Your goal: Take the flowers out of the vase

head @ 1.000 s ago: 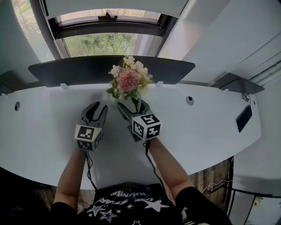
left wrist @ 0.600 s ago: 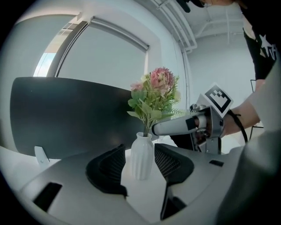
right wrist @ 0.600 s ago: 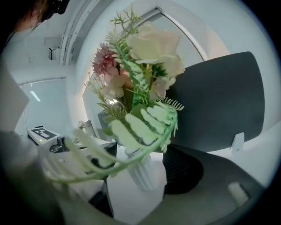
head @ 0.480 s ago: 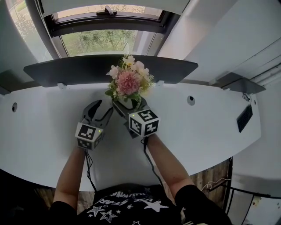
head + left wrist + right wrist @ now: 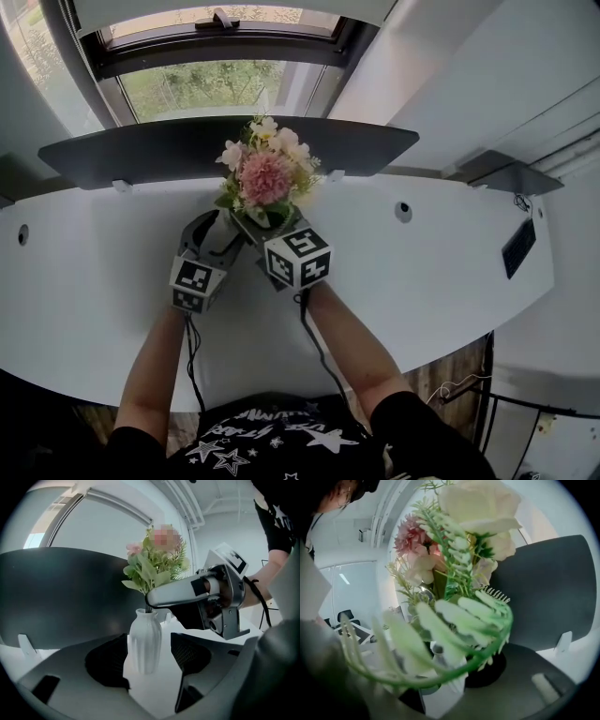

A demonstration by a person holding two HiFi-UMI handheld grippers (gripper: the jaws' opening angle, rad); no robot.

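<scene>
Flowers [image 5: 265, 173], pink and cream with plastic fern fronds, stand in a ribbed white vase [image 5: 145, 639] on the smooth white table [image 5: 450, 272]. The left tool [image 5: 220, 232] has just been opening and is released, with the vase between its pads but untouched. The right tool [image 5: 253, 225] has just been closing around the stems, not visibly clenched.

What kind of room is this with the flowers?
Probably an office: a long white desk with cable holes, a dark divider panel along its back edge, and a black swivel chair in the room behind.
</scene>
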